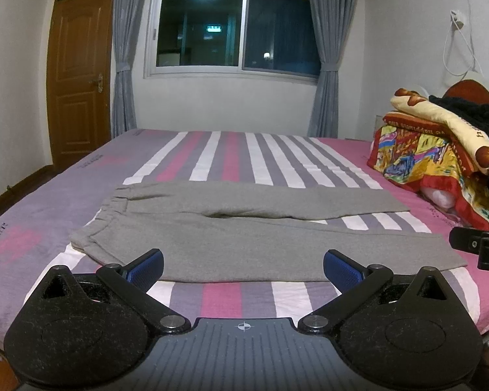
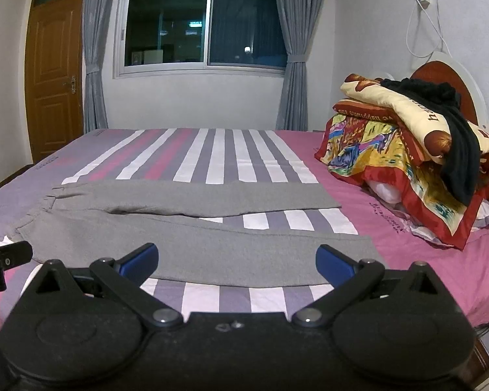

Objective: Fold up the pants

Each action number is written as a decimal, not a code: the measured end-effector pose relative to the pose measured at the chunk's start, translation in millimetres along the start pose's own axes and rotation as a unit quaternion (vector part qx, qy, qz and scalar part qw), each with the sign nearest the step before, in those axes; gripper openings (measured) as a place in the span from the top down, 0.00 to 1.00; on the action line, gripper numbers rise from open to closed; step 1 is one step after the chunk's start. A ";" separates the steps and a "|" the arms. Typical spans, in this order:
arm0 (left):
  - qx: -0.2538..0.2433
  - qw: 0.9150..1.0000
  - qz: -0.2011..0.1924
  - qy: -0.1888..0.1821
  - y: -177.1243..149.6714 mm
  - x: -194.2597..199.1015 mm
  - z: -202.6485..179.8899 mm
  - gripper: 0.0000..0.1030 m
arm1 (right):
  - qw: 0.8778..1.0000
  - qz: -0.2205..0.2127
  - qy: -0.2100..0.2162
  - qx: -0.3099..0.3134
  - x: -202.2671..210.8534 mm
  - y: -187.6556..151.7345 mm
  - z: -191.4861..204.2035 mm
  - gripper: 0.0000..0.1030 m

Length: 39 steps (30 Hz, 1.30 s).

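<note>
Grey pants (image 1: 244,234) lie flat across the striped bed, waistband at the left, both legs spread toward the right with a gap between them. They also show in the right wrist view (image 2: 195,238). My left gripper (image 1: 243,268) is open and empty, hovering just before the near leg's front edge. My right gripper (image 2: 237,265) is open and empty, also just before the near leg, further to the right. The right gripper's tip shows at the right edge of the left wrist view (image 1: 479,247).
The bed (image 1: 225,296) has a pink, purple and white striped sheet. A pile of colourful quilts with a black garment (image 2: 417,163) sits at the right by the headboard. A window with grey curtains and a wooden door (image 1: 78,75) stand behind.
</note>
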State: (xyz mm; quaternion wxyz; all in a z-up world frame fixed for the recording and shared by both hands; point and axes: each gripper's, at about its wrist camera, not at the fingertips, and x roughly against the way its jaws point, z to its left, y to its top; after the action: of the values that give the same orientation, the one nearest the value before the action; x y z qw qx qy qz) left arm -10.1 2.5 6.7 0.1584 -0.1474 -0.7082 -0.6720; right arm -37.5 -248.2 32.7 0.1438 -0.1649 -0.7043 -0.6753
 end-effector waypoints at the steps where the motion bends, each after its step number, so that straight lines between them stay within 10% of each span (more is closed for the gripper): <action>1: 0.000 1.000 0.001 -0.001 0.0 -0.4 0.4 0.00 | 1.000 0.000 0.000 0.000 -0.1 0.0 0.2 0.00; 39: -0.007 1.000 -0.007 0.001 0.9 5.2 -1.4 0.00 | 1.000 -0.008 -0.003 0.002 4.6 4.7 3.1 0.00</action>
State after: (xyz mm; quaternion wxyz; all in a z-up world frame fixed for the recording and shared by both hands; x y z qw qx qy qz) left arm -14.4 1.2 9.8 0.1533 -0.1435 -0.7043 -0.6781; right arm -39.6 -244.8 38.8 0.1366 -0.1614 -0.7075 -0.6744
